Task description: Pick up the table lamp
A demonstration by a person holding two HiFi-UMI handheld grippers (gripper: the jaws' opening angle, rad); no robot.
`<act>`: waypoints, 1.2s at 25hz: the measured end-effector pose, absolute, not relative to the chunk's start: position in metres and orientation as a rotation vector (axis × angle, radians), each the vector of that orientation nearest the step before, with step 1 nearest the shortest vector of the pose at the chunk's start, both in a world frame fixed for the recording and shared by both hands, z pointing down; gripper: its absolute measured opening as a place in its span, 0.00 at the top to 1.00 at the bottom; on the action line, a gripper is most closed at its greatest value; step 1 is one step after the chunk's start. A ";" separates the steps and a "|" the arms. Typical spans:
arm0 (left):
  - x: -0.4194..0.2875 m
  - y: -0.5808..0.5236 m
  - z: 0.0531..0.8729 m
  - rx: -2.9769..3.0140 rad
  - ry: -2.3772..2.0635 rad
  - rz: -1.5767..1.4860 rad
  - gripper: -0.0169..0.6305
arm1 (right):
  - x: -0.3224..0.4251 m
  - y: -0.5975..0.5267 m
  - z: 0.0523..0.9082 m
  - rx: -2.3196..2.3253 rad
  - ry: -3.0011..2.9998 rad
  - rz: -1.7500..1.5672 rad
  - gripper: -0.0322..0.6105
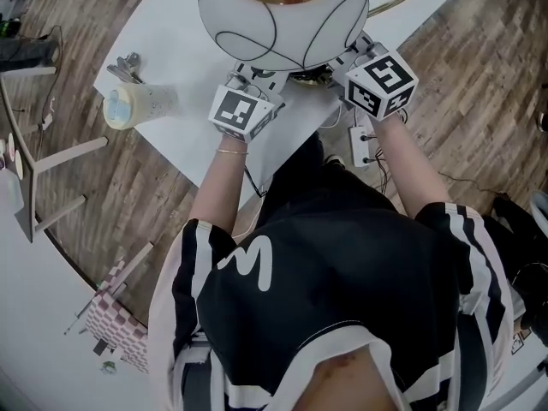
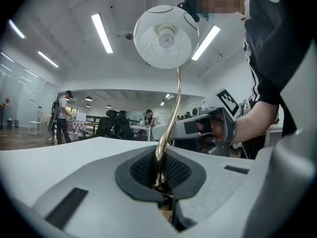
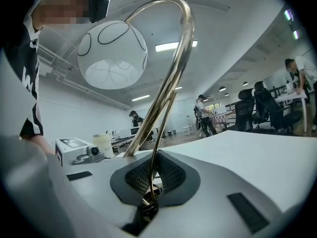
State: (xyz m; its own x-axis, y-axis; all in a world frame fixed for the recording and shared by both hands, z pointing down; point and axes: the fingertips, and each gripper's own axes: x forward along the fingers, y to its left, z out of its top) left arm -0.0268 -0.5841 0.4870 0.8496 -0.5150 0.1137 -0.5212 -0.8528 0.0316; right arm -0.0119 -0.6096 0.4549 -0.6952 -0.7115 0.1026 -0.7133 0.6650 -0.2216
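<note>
Person's striped shirt (image 1: 342, 255) filled the foreground. At the white table's (image 1: 188, 45) near edge, the table lamp (image 1: 282, 15) spread its globe shade over both jaws. Left gripper (image 2: 161, 182) and right gripper (image 3: 148, 190) each pinched its brass stem tightly. A plastic cup (image 1: 137, 105) lay well apart.

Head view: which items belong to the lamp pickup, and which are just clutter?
In the job:
table lamp
left gripper and right gripper, both shut on its brass stem

Lying about:
plastic cup
metal bits beside it
power strip on the floor
</note>
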 end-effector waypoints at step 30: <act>0.031 -0.441 0.423 2.945 -1.065 0.047 0.97 | 0.049 -0.456 0.396 1.235 -2.886 0.405 0.92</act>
